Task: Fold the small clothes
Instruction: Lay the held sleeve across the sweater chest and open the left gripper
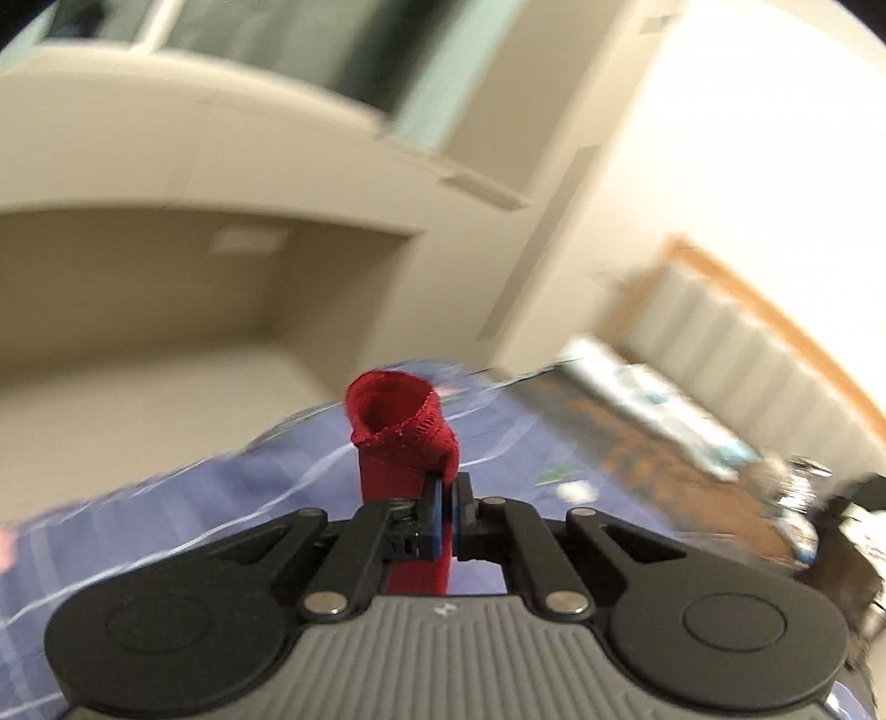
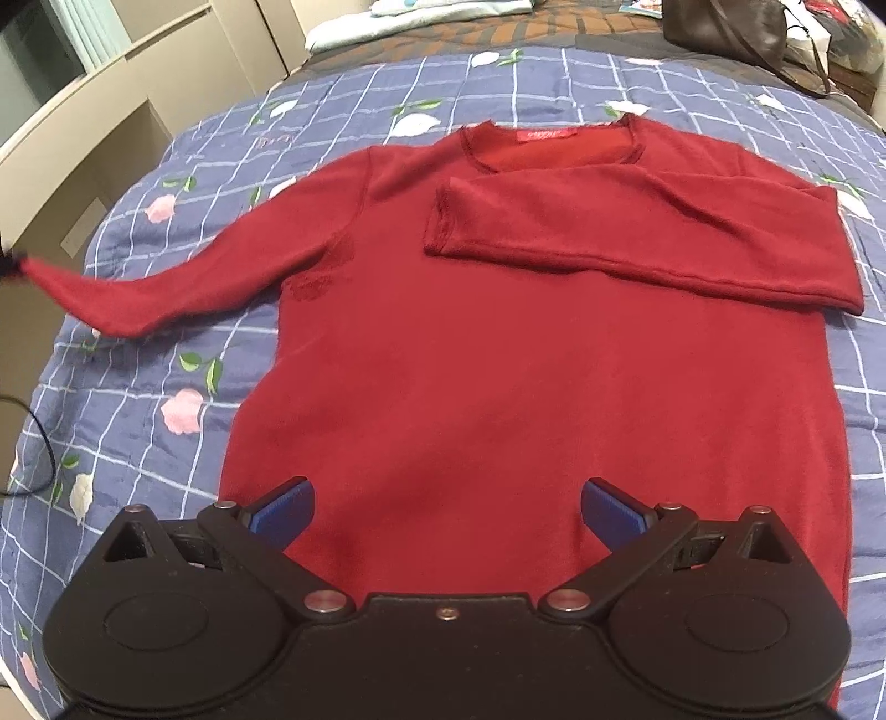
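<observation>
On the far left edge of the right wrist view, the left gripper (image 2: 8, 265) shows only as a small dark shape, and it holds the end of the sweater's long sleeve (image 2: 166, 288). This sleeve is stretched out from the body of the red sweater (image 2: 498, 376), away to the left side and lifted a little above the blue checked bedspread (image 2: 138, 443). In the left wrist view the left gripper (image 1: 447, 498) has its jaws closed on the red cuff (image 1: 398, 421); the cuff opening stands up round just beyond the blue pads (image 1: 440, 509). That view is blurred, so the room behind the cuff is hard to read.

The sweater lies flat on the bedspread with the front side up and the neckline (image 2: 554, 149) at the far end. A black cable (image 2: 39, 443) lies on the bedspread to the left of the sweater. The other sleeve (image 2: 637, 232) is folded across the chest of the sweater, just below the neckline, with its cuff pointing to the left.

The right gripper (image 2: 447, 509) hovers over the lower part of the sweater. Its jaws are wide apart and hold nothing. Beyond the neckline, to the right, a dark bag (image 2: 725, 27) stands near the far edge of the bed.
</observation>
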Available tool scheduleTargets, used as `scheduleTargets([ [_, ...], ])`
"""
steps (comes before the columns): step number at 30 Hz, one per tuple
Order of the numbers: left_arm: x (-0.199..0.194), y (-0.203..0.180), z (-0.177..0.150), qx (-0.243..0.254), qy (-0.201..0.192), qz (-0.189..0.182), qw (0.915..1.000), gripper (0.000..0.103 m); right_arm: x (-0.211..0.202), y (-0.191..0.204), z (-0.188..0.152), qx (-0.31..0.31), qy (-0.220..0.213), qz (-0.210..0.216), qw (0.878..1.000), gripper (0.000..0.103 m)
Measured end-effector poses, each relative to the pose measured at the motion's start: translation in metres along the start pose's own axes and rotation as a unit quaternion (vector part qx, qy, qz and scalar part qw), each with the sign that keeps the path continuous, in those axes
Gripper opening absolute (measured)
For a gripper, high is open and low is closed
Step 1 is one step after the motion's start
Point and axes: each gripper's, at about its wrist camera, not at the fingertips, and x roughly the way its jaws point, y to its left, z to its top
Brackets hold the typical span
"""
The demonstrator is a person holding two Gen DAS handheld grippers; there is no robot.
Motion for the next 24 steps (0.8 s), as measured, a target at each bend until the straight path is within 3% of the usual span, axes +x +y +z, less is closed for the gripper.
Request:
scheduleTargets([
  [3, -0.013, -0.052, 0.004, 0.042, -0.008, -0.068, 0.9968, 0.001, -0.005, -0.01, 0.002, 0.007, -0.01, -0.001, 1.0, 0.102],
  [7, -0.029, -0.127, -0.011, 0.09, -0.001, -0.142, 0.9858, 0.001, -0.015, -0.031, 0.003, 0.02, -0.025, -0.007, 0.999, 0.102],
  [10, -0.036, -0.185, -0.038, 0.113, 0.016, -0.189, 0.9753, 0.001, -0.024, -0.053, 0.001, 0.03, -0.034, -0.005, 0.999, 0.102],
  [14, -0.036, -0.257, -0.1, 0.153, 0.049, -0.234, 0.9589, 0.001, -0.035, -0.086, -0.006, 0.048, -0.041, -0.016, 0.998, 0.102],
  [18, -0.03, -0.305, -0.182, 0.193, 0.101, -0.243, 0.9453, 0.001, -0.045, -0.124, -0.017, 0.068, -0.043, -0.031, 0.996, 0.102],
  [24, -0.03, -0.333, -0.284, 0.249, 0.172, -0.224, 0.9264, 0.001, -0.061, -0.18, -0.037, 0.103, -0.042, -0.062, 0.992, 0.102],
])
